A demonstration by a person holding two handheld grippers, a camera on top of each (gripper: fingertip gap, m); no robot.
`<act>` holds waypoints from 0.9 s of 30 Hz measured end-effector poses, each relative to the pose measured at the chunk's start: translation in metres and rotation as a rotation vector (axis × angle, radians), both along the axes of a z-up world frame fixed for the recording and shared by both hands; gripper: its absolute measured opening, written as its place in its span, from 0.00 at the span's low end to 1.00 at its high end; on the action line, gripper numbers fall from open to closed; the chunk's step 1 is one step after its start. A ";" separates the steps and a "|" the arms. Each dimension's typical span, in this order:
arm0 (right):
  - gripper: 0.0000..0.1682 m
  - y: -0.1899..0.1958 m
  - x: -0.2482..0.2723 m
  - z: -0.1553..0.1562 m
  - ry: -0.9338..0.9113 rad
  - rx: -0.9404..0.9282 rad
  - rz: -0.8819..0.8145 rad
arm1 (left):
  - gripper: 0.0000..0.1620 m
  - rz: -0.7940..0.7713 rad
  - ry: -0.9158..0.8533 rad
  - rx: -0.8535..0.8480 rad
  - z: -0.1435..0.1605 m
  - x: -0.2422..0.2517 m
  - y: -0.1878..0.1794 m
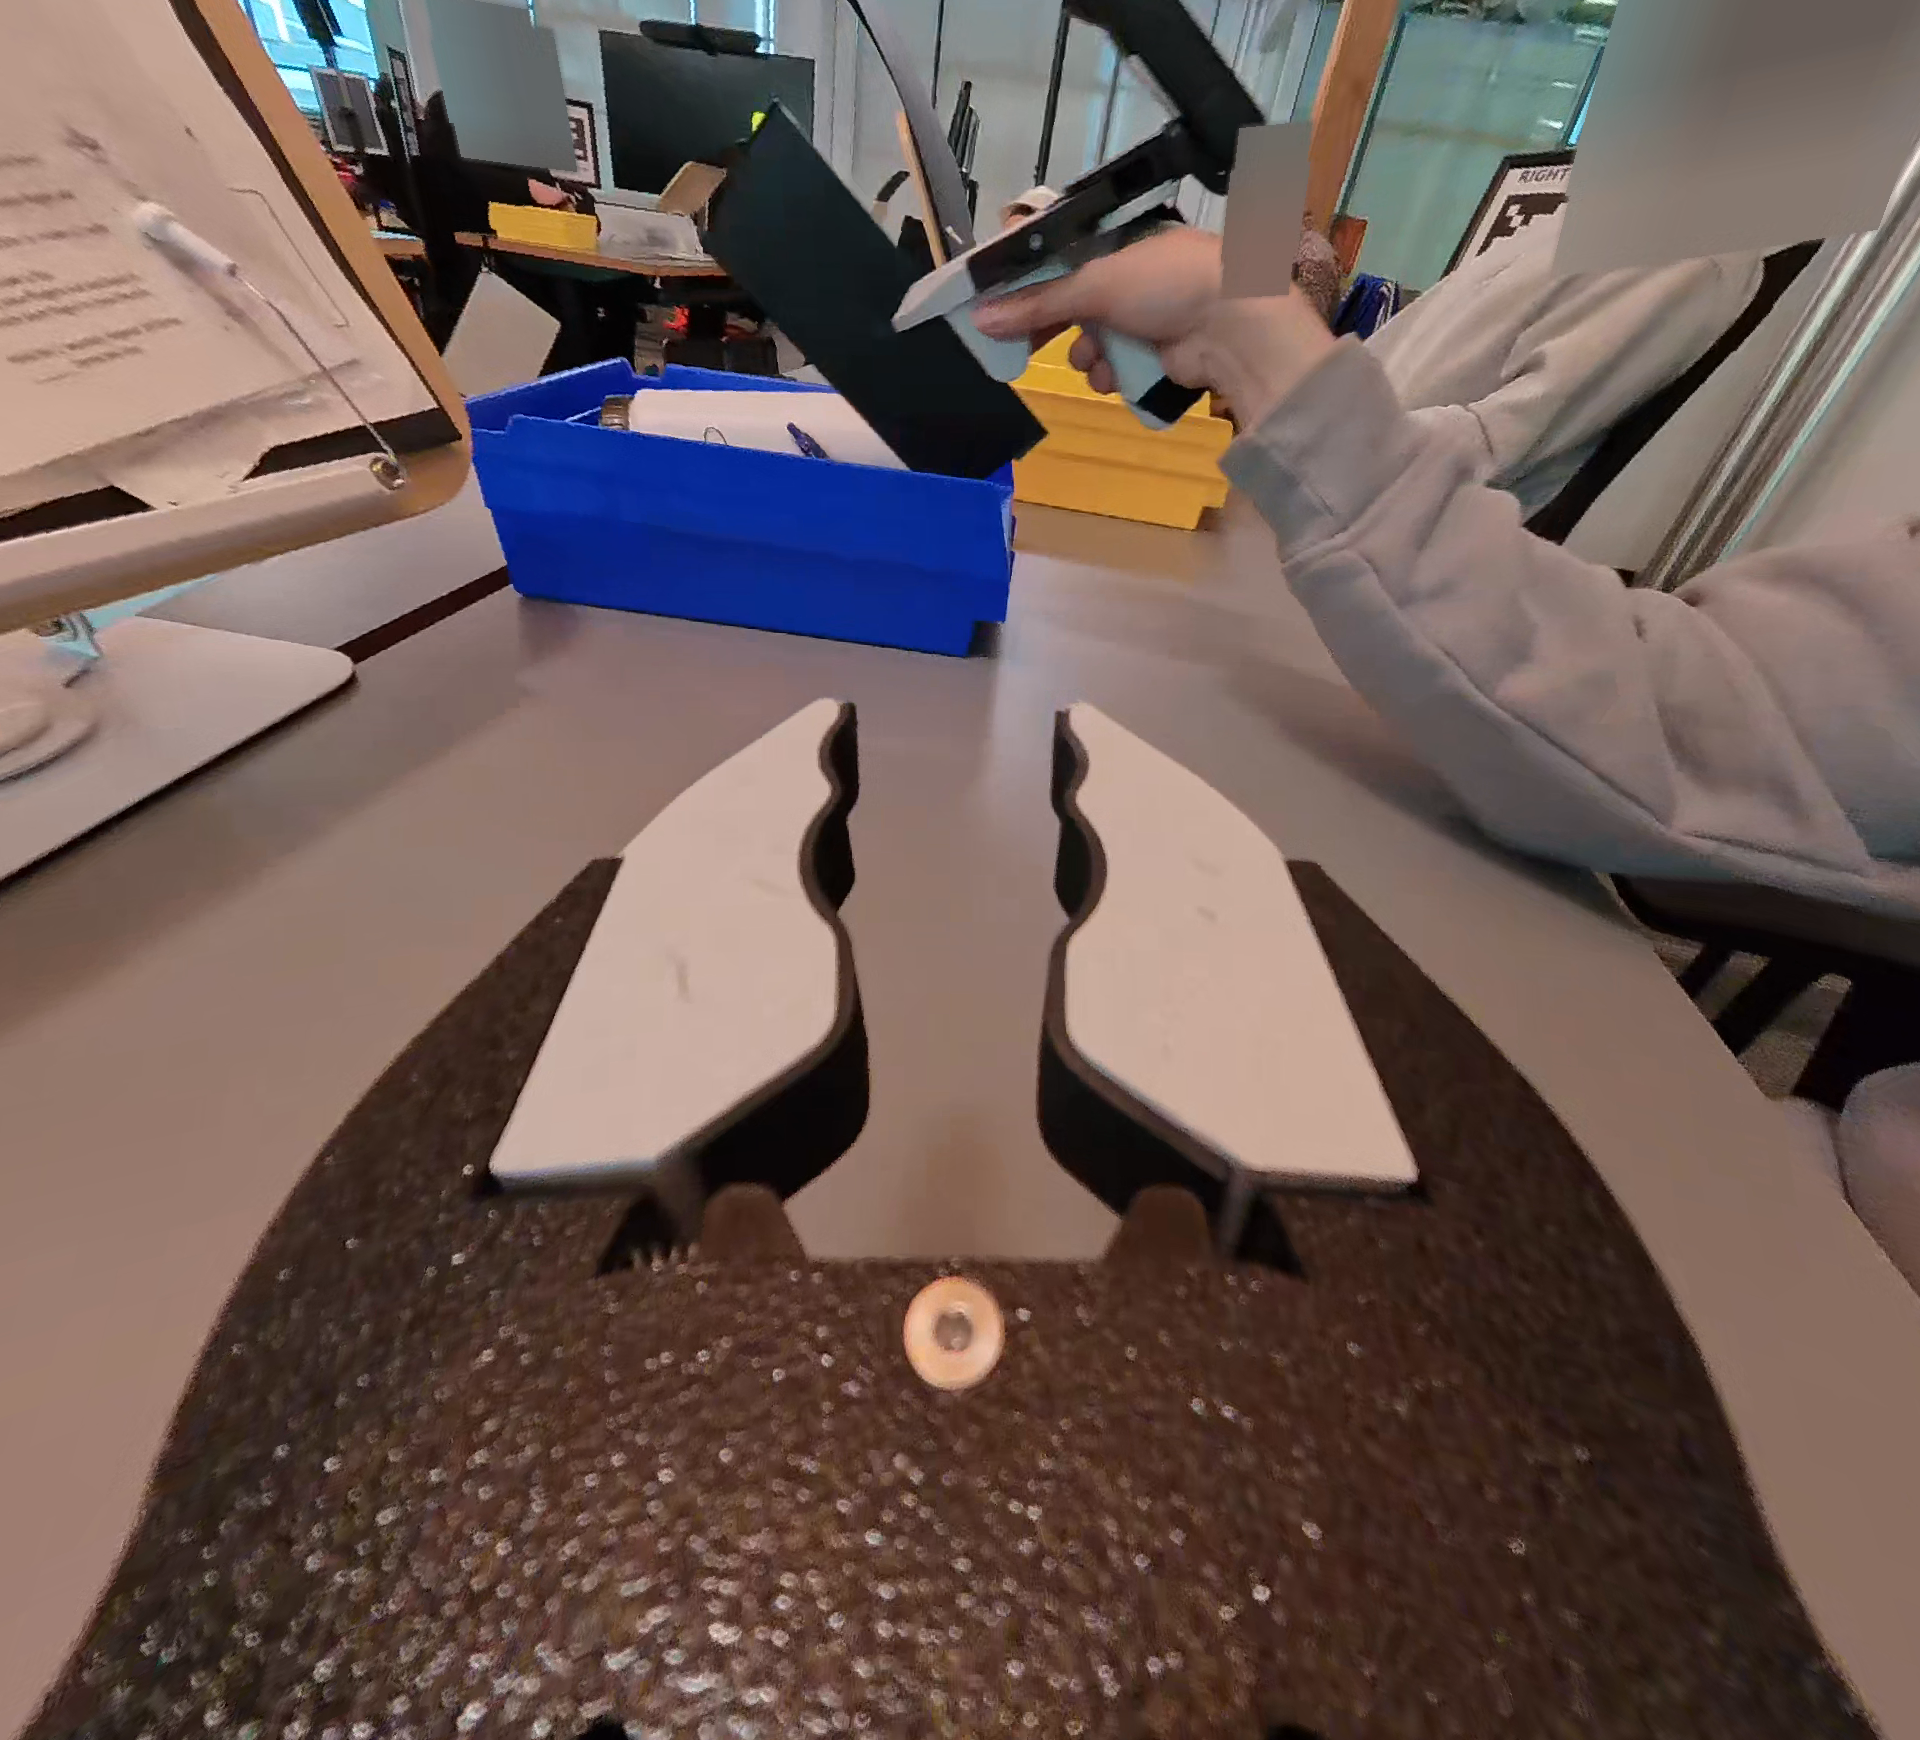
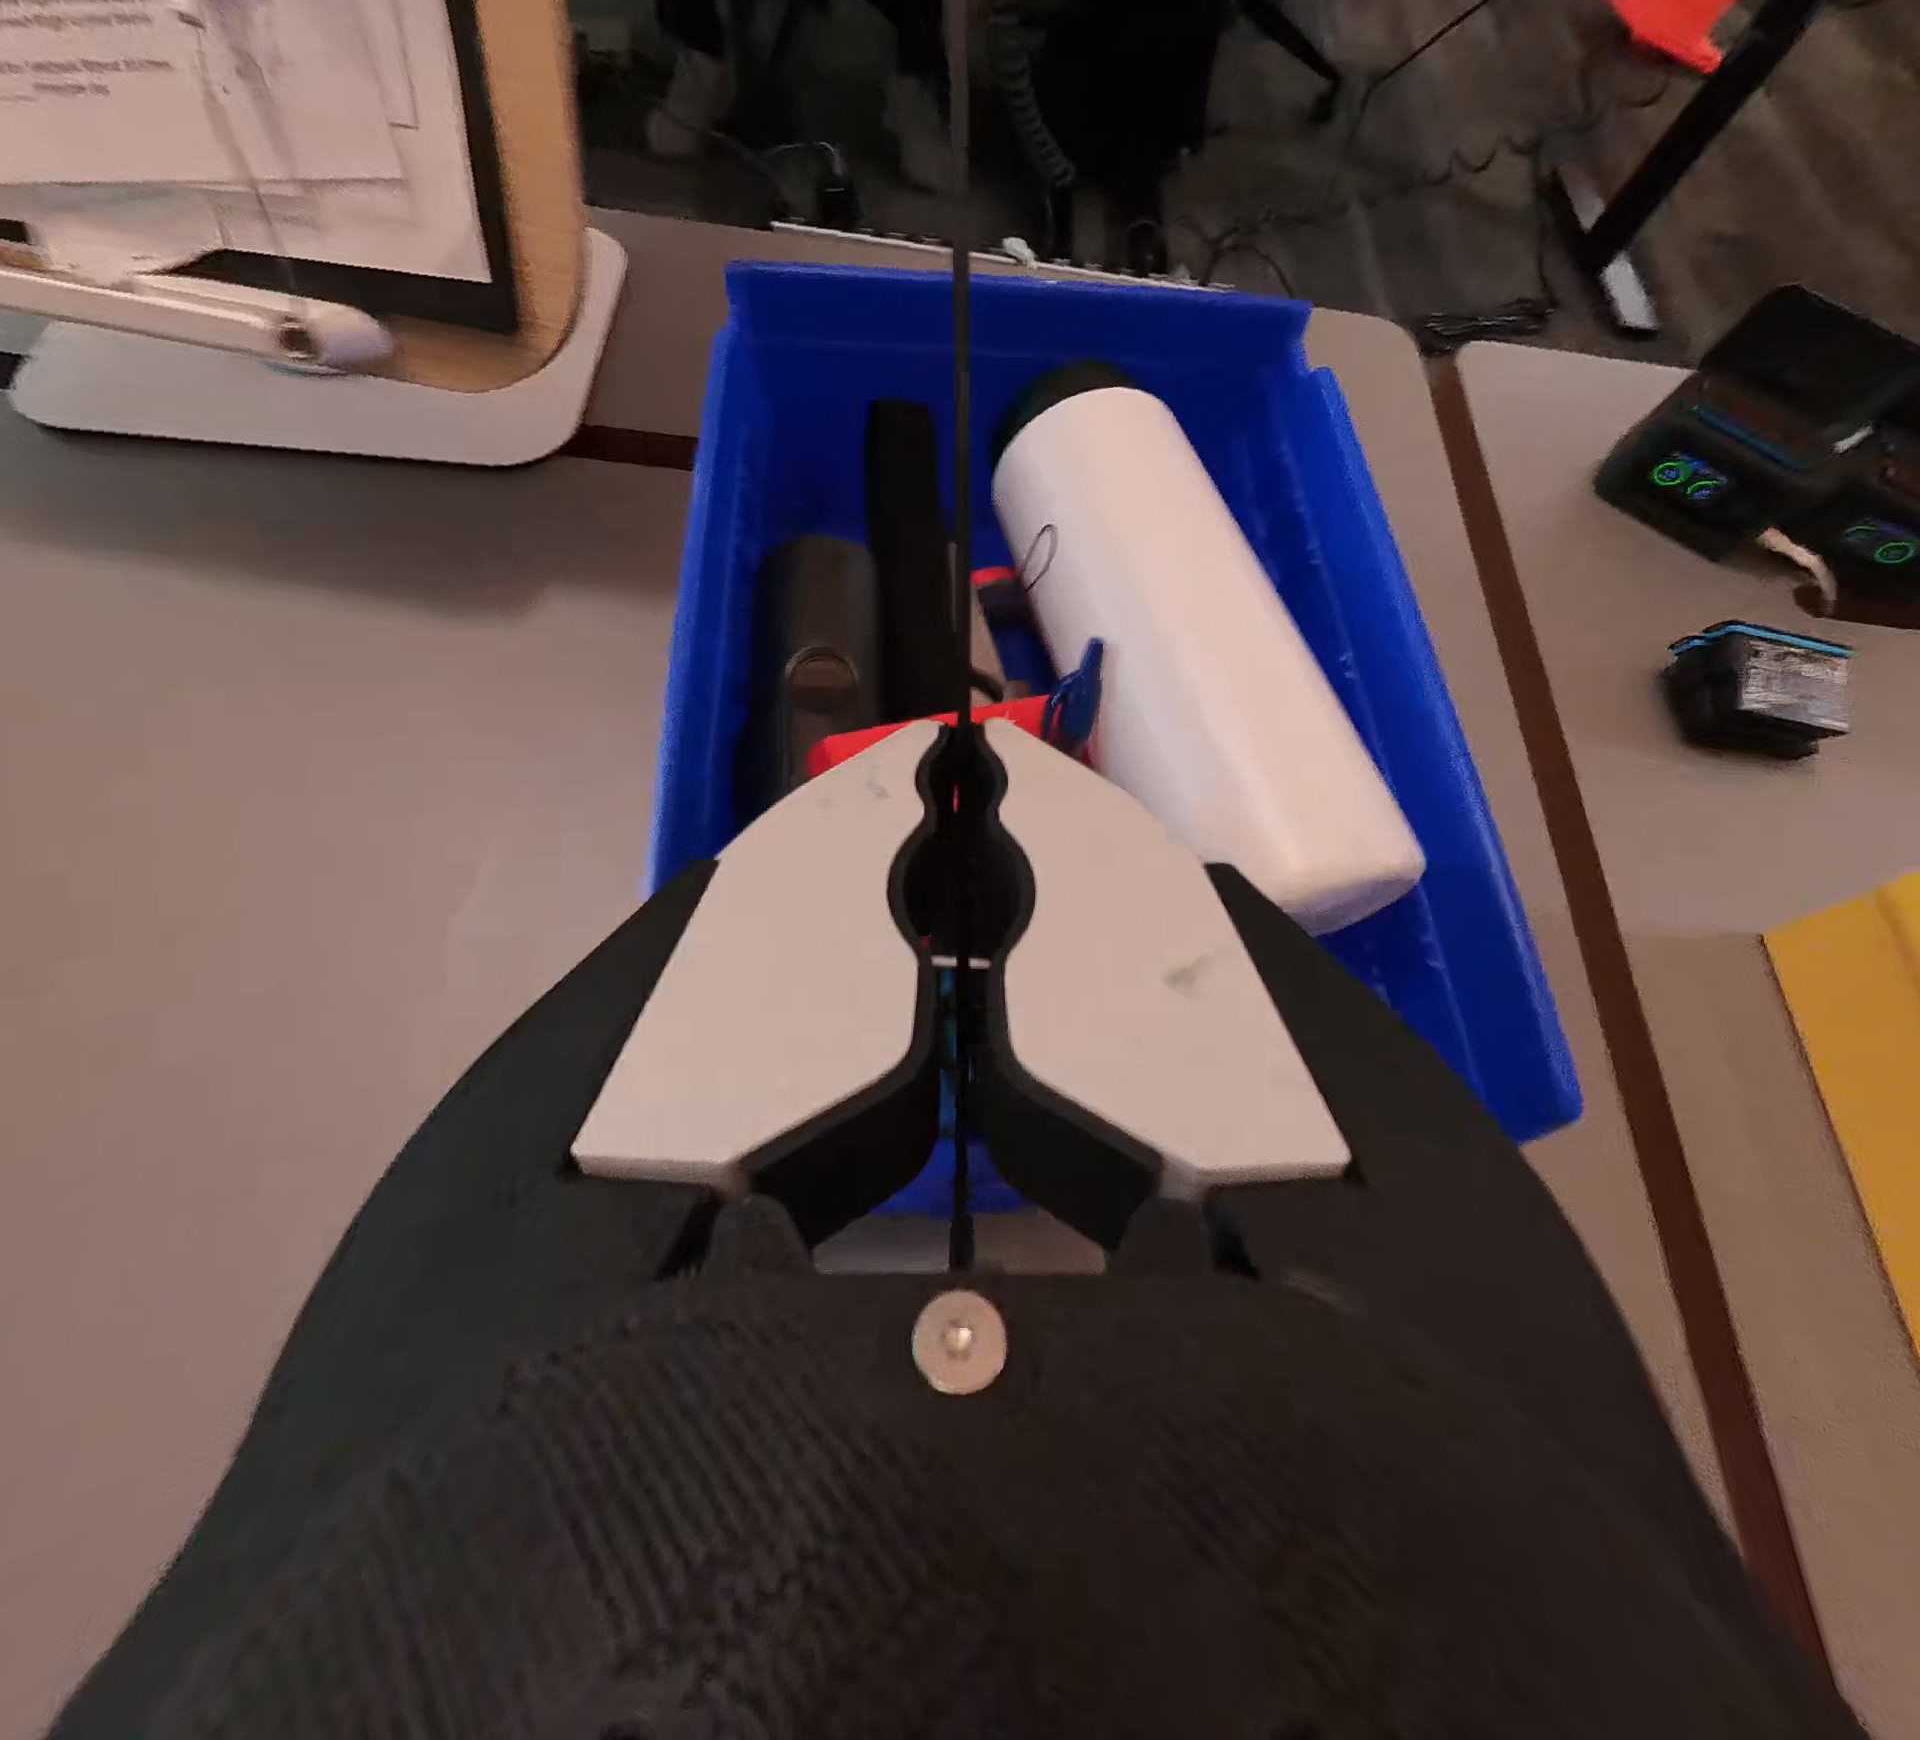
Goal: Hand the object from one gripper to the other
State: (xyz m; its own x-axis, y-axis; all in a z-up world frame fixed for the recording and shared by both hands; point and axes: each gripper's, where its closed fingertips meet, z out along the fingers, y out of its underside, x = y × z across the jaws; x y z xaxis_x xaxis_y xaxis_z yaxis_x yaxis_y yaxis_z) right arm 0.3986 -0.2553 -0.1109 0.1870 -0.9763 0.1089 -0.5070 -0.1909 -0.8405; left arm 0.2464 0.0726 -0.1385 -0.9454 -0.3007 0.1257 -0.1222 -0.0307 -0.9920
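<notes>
left tongs (image 1: 954,724) gape low over desk (image 1: 935,651), awaiting black flat card (image 1: 862,308) clenched edgewise aloft by right tongs (image 2: 961,740).

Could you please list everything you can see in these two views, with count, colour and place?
flat panel: one, black, held in the air above the bin
bin: one, blue, on the table
bottle: one, white, lying in the blue bin
yellow bin: one, behind the blue one
document stand: one, wood-edged with papers, table's left
battery packs: several, black, table's right
table: one, grey
right gripper: one, shut on the panel's edge
left gripper: one, open, empty, low over the table
hand: one, gripping the right gripper's handle
</notes>
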 end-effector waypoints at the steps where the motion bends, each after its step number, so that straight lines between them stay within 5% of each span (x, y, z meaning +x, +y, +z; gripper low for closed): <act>1: 0.02 -0.003 0.008 -0.003 -0.017 -0.036 -0.027 | 0.21 0.000 0.004 -0.002 -0.001 0.000 0.000; 4: 0.24 0.001 0.025 0.001 -0.127 -0.092 -0.034 | 0.21 0.002 0.018 -0.021 -0.001 0.002 0.000; 13: 0.23 0.039 0.010 0.053 -0.338 0.095 0.122 | 0.21 0.017 0.023 -0.043 0.000 0.006 0.000; 18: 0.26 0.101 -0.002 0.067 -0.363 0.156 0.331 | 0.20 0.034 0.015 -0.039 0.003 0.006 -0.002; 23: 0.45 0.183 -0.016 0.066 -0.421 0.213 0.510 | 0.26 0.205 -0.049 -0.012 0.032 0.015 0.013; 27: 0.54 0.221 -0.035 0.038 -0.415 0.203 0.560 | 0.27 0.456 -0.089 -0.031 0.074 0.018 0.065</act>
State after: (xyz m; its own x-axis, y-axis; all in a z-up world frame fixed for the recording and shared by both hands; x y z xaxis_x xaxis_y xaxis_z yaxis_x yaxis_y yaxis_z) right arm 0.3636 -0.0347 -0.0728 0.6477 -0.7544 0.1065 -0.0107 -0.1488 -0.9888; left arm 0.2648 0.1378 -0.0648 -0.7252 -0.6855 0.0652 -0.0035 -0.0909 -0.9959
